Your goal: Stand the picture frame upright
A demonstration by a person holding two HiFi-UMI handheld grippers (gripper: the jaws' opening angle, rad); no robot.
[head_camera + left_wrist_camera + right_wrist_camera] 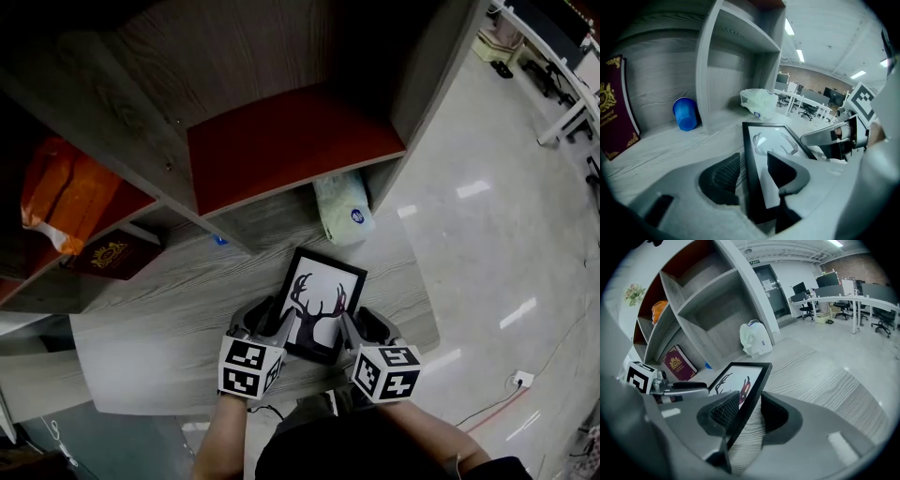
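A black picture frame with an antler print rests on the grey wood table, face turned up; whether it lies flat or leans back I cannot tell. My left gripper straddles the frame's left edge, its jaws wide and the pads apart from the frame. My right gripper straddles the frame's right edge, with bare table showing between the edge and the outer pad. Both grippers are open, with only the frame's rim between their fingers.
A shelf unit with a red panel stands just behind the frame. A white plastic bag sits at its foot, with a blue cup, a maroon booklet and an orange bag in the compartments. The table's edge lies to the right.
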